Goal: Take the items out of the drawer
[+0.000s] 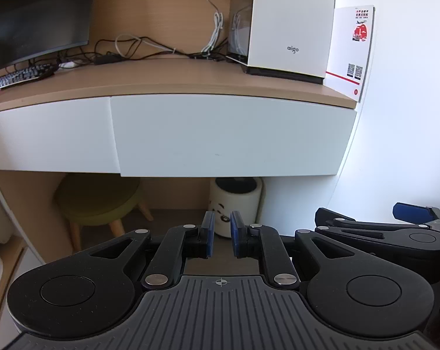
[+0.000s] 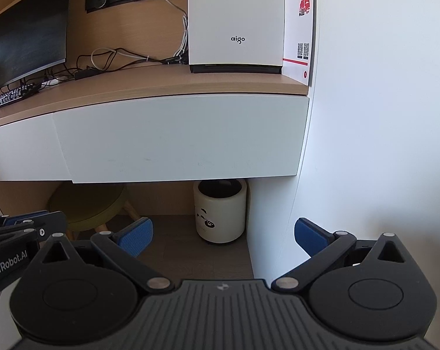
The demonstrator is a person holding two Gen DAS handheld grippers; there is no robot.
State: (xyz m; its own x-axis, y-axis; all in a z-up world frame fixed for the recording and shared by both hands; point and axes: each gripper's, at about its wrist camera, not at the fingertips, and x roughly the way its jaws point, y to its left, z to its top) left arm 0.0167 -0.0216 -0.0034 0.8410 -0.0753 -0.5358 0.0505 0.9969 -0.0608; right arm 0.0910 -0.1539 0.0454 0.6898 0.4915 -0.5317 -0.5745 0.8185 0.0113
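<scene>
White, handle-less drawer (image 2: 184, 137) is sitting shut under the desktop (image 2: 149, 87), facing both tongs. I am holding my left gripper (image 1: 222, 234) clenched on nothing, my right gripper (image 2: 223, 234) released wide. Judging the front rigid and slick, I am targeting its lower edge.

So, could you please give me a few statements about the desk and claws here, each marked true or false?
1. The right-hand drawer is closed. True.
2. The right claw holds an item. False: it is open and empty.
3. The left claw is nearly shut with nothing in it. True.
4. A green stool stands on the desk. False: it stands under it.
5. A white bin sits below the drawer. True.
</scene>
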